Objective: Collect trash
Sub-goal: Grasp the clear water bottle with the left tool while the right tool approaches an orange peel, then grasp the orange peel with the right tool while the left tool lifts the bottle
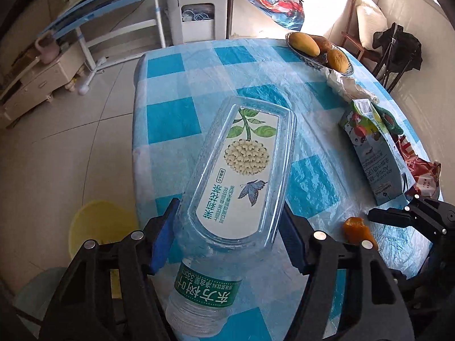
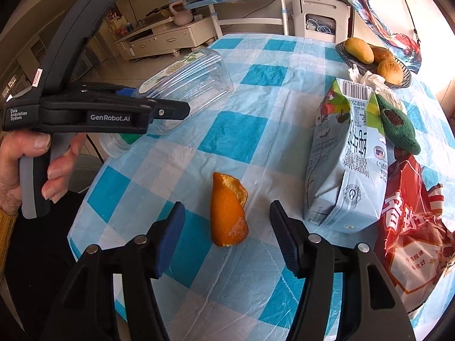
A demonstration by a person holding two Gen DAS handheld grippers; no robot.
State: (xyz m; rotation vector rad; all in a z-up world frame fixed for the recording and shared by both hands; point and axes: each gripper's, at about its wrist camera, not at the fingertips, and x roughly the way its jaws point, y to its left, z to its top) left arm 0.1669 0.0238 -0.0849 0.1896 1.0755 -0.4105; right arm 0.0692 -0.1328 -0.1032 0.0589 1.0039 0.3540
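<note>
The bench [image 2: 256, 130] carries a blue-and-white checked cloth. Largest among the rubbish is the clear plastic bottle [image 1: 241, 176], lying between the jaws of the left gripper [image 1: 227, 241]. Its long axis runs straight out along the fingers: the capped neck points back toward the camera, and the flat base points away toward the far edge of the bench. Both blue pads [image 1: 165, 238] lie against the bottle's flanks near its shoulder, so the jaws are pinching the bottle. From the right wrist the bottle [image 2: 184, 85] hangs over the bench's left edge, with a hand [image 2: 42, 164] around the tool's handle.

To the right of the right gripper [image 2: 227, 238] stands a pale milk carton [image 2: 344, 164], its creased top pointing away from the jaws. Beside it, further right, lies a red snack bag [image 2: 412, 227]. A green avocado-shaped scrubber [image 2: 398, 128] leans at the carton's far side, and crumpled white paper [image 2: 375, 82] lies beyond that, next to a fruit bowl [image 2: 375, 56].

Smallest is the orange peel [image 2: 227, 210], resting on the cloth between the right jaws, its long axis running away from them, narrow end farthest. The right jaws stand spread, and neither pad touches the peel.
</note>
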